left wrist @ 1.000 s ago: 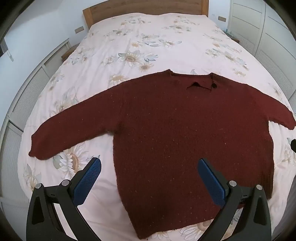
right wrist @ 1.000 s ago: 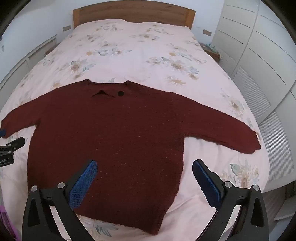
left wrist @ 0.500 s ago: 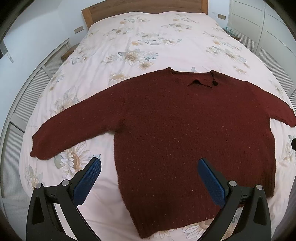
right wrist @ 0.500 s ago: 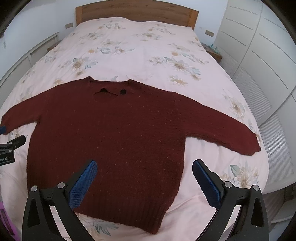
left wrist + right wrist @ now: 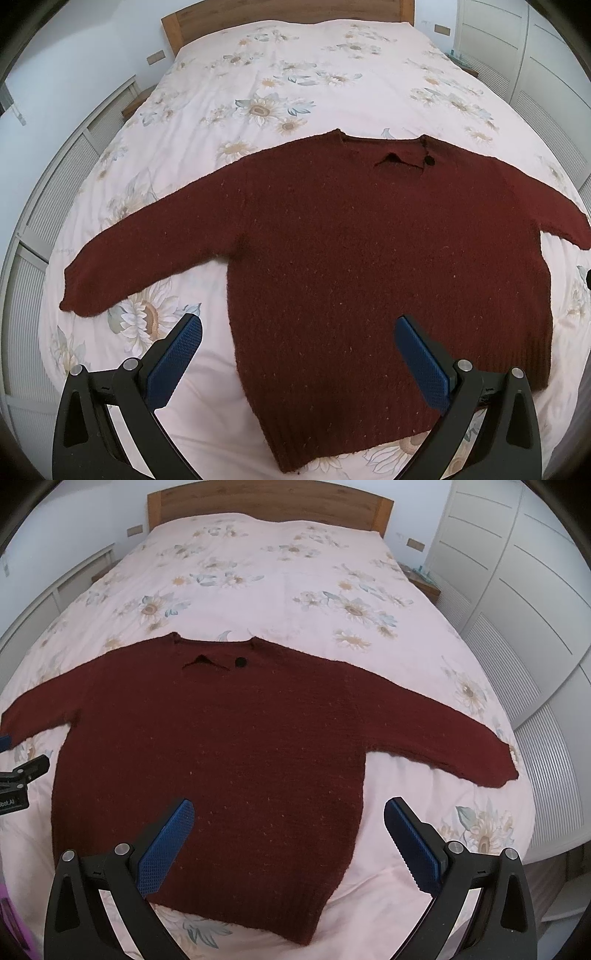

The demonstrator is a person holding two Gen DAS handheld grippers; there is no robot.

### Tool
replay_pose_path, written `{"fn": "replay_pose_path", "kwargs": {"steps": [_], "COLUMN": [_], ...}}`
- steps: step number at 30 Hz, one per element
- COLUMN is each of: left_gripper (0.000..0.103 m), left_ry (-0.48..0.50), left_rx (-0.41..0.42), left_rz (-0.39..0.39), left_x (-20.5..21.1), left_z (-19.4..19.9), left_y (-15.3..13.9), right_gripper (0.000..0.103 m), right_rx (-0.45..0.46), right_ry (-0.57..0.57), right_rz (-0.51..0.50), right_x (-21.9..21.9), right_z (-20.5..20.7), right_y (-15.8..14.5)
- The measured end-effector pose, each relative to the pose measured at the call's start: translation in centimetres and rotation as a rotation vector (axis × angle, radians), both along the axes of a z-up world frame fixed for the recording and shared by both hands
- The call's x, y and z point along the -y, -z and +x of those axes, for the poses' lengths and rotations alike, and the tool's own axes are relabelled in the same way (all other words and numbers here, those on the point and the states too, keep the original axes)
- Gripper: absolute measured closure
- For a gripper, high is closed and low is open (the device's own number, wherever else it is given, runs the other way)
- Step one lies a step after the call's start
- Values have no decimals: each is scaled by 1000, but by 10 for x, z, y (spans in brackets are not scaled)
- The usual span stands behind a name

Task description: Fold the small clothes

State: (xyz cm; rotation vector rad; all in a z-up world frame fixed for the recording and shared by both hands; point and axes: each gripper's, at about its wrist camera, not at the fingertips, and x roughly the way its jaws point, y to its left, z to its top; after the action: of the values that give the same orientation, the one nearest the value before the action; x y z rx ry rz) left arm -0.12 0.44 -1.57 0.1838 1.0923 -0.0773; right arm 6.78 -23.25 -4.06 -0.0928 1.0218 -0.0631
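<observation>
Lying flat across the pink sunflower-print duvet (image 5: 258,74), the dark red knitted sweater (image 5: 369,258) is spread wide, both sleeves out, neckline at twelve o'clock toward the wooden headboard (image 5: 269,502). A small black button (image 5: 241,661) sits by the collar. The left gripper (image 5: 297,336) hangs released above the hem, one blue pad (image 5: 173,363) off the cloth at nine o'clock. The right gripper (image 5: 288,818) hangs released too, straddling the sweater's three o'clock side edge. White wardrobe doors (image 5: 517,590) stand at three o'clock.
</observation>
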Motion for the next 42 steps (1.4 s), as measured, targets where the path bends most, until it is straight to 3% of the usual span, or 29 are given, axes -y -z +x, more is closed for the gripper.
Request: {"fn": "replay_pose_path", "kwargs": {"steps": [42], "left_gripper": [1], "left_ry": [29], "left_rx": [-14], "left_rz": [-4], "left_x": [4], "left_z": [0], "left_y": [7], "right_gripper": [0], "right_rx": [-25], "right_ry": [-21], "right_rz": [-26], "right_x": [-4], "right_z": [2], "right_y": [7]}}
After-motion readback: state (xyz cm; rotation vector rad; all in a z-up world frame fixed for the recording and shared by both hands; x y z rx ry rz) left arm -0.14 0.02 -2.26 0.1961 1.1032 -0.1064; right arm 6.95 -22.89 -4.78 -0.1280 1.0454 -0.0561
